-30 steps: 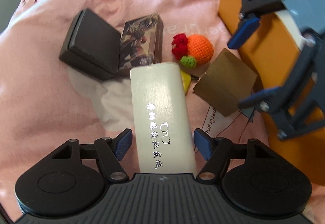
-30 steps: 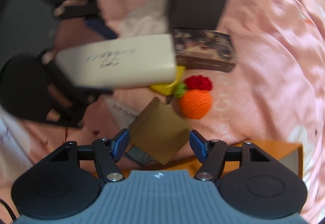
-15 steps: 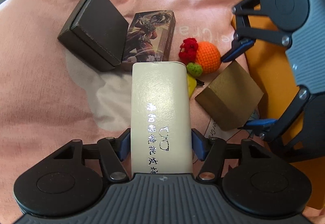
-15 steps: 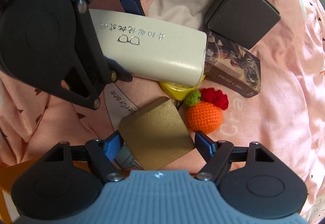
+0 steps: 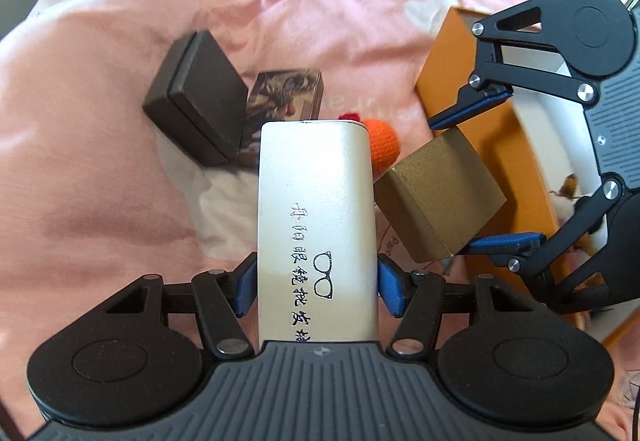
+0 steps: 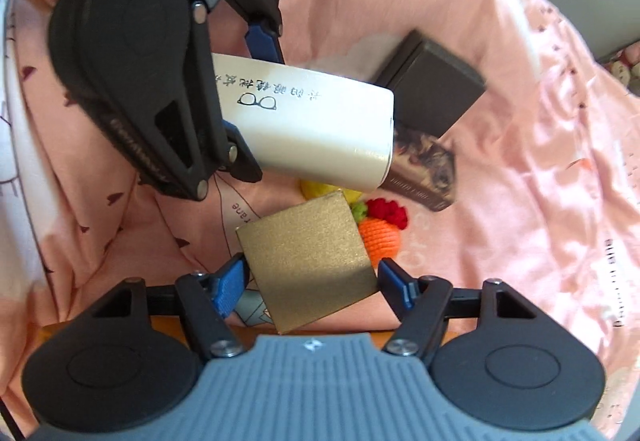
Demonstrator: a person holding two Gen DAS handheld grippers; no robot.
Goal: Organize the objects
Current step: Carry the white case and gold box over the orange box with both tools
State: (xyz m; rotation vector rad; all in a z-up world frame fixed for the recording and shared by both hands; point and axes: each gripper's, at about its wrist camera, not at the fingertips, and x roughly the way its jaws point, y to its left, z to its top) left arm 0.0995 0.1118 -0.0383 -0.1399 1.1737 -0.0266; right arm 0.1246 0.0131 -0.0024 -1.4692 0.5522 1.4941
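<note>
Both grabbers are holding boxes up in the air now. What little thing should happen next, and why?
Probably carry them sideways toward the orange box. The left gripper clamps the white glasses case and the right gripper grips the gold box, both held above the pink blanket, so neither needs regrasping.

bedsheet [image 5: 320,1]: pink, small dark red marks, white patches
glasses case [image 5: 316,209]: cream white, black characters and a spectacles drawing
small box [image 6: 308,261]: matt gold
square box [image 5: 196,113]: dark grey-black
card box [image 5: 288,93]: brown printed picture
crochet fruit [image 6: 380,237]: orange, red and green tufts
big box [image 5: 448,81]: orange
finger pads [image 5: 390,289]: blue
</note>
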